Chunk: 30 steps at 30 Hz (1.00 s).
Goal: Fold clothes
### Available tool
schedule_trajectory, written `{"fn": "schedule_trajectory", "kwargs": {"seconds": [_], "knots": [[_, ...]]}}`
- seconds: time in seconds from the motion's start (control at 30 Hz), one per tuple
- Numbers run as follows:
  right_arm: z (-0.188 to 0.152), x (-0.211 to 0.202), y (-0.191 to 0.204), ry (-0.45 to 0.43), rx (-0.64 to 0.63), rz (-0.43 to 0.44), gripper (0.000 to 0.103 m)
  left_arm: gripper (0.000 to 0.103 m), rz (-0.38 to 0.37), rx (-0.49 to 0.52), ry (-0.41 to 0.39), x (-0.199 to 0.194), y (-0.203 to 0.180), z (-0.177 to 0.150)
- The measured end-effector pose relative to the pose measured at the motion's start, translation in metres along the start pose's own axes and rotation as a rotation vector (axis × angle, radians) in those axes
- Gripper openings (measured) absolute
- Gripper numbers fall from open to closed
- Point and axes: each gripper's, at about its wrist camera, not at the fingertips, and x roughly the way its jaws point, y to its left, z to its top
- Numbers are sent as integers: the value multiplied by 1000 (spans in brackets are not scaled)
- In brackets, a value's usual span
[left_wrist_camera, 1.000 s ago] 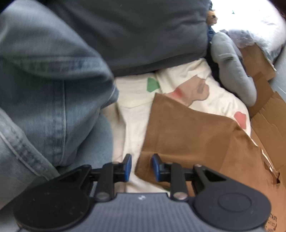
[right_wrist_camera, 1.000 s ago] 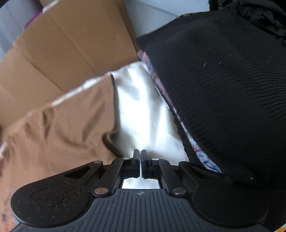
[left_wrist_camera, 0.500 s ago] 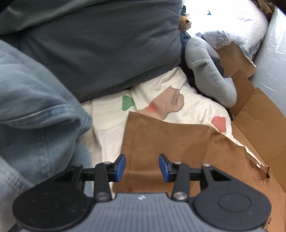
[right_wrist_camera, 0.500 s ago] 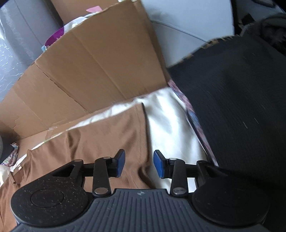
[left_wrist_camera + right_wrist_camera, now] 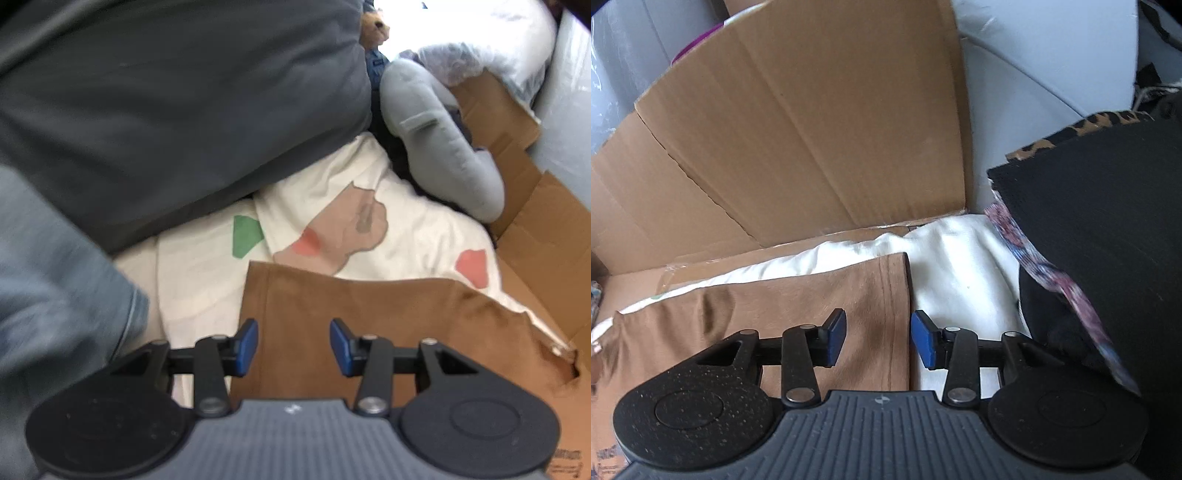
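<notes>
cardboard (image 5: 798, 122) walls the far side of a cream printed sheet (image 5: 406, 236) on which the work lies. left gripper (image 5: 293, 347) hangs with its blue pads apart and nothing between them, its jaws having just been opening; below them, at lower centre of its view, is the brown garment (image 5: 369, 321), its straight hemmed edge just left of the gap. right gripper (image 5: 878, 339) is likewise spread and empty, also just opened, poised over the opposite hemmed edge of the same brown garment (image 5: 798, 306) at centre of its frame. outward, a dark grey garment (image 5: 177, 103) and blurred denim (image 5: 55, 295) fill the upper left of the left view, probably the person's own clothing; a grey plush toy (image 5: 443, 140) lies upper right. black fabric (image 5: 1108, 240) crowds the right of the right view. the brown cloth looks light, soft and limp, matte like suede, laid flat with slight wrinkles; it should drape rather than hold shape, so the stitched corners seem the firmest places to pinch.
</notes>
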Motion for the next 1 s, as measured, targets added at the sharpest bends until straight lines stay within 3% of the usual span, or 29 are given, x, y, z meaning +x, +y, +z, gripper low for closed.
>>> {"fn": "schedule_trajectory", "kwargs": {"seconds": [0.07, 0.37, 0.57, 0.63, 0.7, 0.8, 0.87, 1.0], "knots": [[3, 6, 1, 0, -10, -9, 53, 46, 11, -9, 12, 13, 4, 6], [10, 21, 4, 4, -46, -15, 53, 47, 77, 17, 67, 58, 10, 21], [12, 24, 2, 15, -51, -7, 53, 53, 78, 68, 88, 74, 9, 29], [11, 25, 1, 14, -55, -4, 52, 46, 74, 71, 91, 76, 9, 30], [10, 24, 0, 10, -58, -3, 50, 28, 78, 82, 88, 75, 7, 29], [11, 23, 4, 5, -83, -1, 36, 6, 88, 111, 75, 72, 5, 29], [13, 22, 7, -6, -101, 0, 17, 6, 89, 120, 64, 70, 4, 29], [18, 18, 12, -27, -141, -10, 4, 5, 111, 141, 33, 64, 2, 31]]}}
